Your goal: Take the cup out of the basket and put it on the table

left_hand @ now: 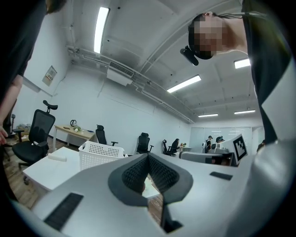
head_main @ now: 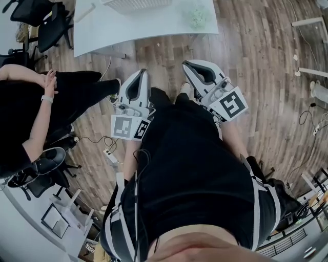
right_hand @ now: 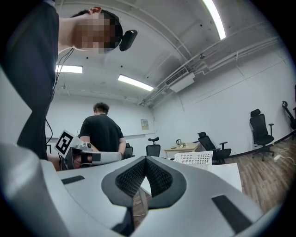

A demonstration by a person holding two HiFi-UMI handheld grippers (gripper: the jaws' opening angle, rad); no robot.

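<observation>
Short of the white table (head_main: 102, 30), I hold the left gripper (head_main: 140, 74) and the right gripper (head_main: 188, 66) level, each with its jaws pressed together on nothing. I judge the approach is the step in hand. Next I must reach the perforated white basket (head_main: 136, 4) on the table's far part and spread one pair of jaws. No cup shows; presumably the basket's wall hides it.

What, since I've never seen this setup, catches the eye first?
Two white handheld grippers with square-marker cubes, left gripper and right gripper, jut out side by side, jaws shut on nothing, over the wooden floor. Ahead stands a white table bearing a white perforated plastic basket.
</observation>
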